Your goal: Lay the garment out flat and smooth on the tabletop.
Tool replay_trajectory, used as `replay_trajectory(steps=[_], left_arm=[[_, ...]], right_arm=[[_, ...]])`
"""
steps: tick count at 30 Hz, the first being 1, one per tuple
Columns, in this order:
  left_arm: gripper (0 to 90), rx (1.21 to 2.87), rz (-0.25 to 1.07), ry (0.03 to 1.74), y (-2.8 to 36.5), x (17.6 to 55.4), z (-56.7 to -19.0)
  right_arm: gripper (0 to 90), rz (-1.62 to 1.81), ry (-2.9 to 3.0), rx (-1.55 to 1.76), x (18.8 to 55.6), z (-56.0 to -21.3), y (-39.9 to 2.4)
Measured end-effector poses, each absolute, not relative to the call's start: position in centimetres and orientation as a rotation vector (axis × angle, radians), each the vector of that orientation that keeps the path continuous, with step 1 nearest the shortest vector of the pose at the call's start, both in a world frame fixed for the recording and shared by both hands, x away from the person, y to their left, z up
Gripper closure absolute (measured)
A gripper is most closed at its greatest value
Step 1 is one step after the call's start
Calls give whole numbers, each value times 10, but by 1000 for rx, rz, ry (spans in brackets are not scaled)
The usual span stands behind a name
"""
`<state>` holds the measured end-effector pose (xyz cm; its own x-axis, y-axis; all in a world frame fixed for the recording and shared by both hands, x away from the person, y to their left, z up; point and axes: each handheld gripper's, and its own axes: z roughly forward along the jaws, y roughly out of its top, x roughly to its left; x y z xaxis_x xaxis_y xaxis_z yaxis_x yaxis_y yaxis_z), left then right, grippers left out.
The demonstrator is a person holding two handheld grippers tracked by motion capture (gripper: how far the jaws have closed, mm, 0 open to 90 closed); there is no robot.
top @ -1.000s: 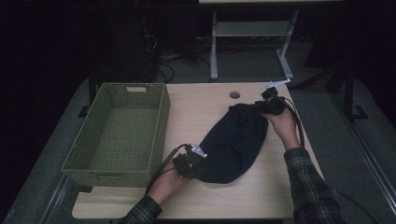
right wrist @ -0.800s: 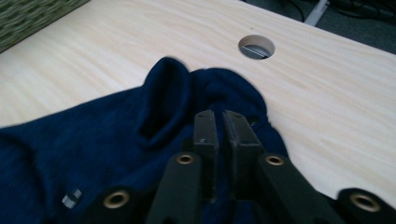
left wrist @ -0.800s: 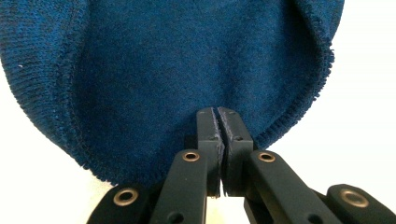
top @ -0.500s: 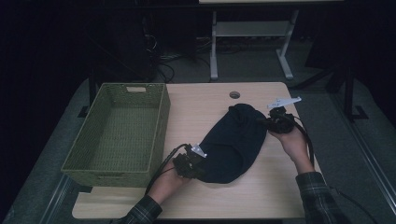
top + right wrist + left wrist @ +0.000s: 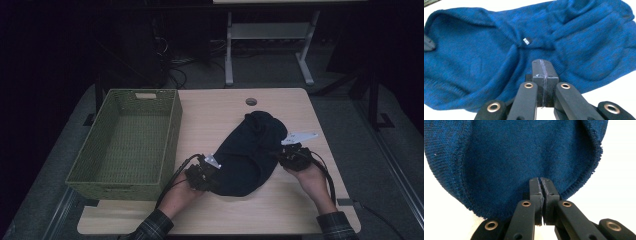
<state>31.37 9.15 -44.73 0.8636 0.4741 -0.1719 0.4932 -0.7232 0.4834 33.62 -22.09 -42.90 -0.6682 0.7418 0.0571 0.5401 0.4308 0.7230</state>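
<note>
High view: dark blue knitted garment (image 5: 250, 152) lies bunched on the light wooden table (image 5: 220, 112), right of centre, running from the far middle to the near edge. Left gripper (image 5: 207, 180) sits at the garment's near left end, held by the person's left hand (image 5: 182, 192). Right gripper (image 5: 282, 157) sits at the garment's right edge, about halfway along, held by the right hand (image 5: 307, 175), with its grey three-cornered plate (image 5: 298, 136) just beyond. Green woven rectangular basket (image 5: 125, 142) stands on the left side of the table, just beside the garment's near end. Small round hole (image 5: 251, 101) in the tabletop lies far of the garment.

Left gripper view: black jaws pressed together, clamped on the knit at the hemmed edge of the garment (image 5: 524, 152). Cloth spreads wide beyond the gripper (image 5: 540, 182), bright tabletop at both sides.

Right gripper view: the gripper (image 5: 542, 62) has just been closing and its jaws now meet flush over the garment's near edge; whether any cloth is pinched between them cannot be told. The garment (image 5: 499, 57) lies rumpled across the view, a small white tag (image 5: 526, 41) on a fold just beyond the tips. Left gripper's tip (image 5: 427, 43) shows at the far left edge of the cloth.
</note>
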Motion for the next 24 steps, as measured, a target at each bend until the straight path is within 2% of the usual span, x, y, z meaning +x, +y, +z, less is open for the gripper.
replay_trajectory(steps=[13,24], left_arm=[[879,2506,-46,703,91,313,-447],[863,2499,-49,683,89,320,-435]], right_arm=[[900,1053,2510,1139,309,-457,-205],[900,1028,2515,1131,308,-467,-203]])
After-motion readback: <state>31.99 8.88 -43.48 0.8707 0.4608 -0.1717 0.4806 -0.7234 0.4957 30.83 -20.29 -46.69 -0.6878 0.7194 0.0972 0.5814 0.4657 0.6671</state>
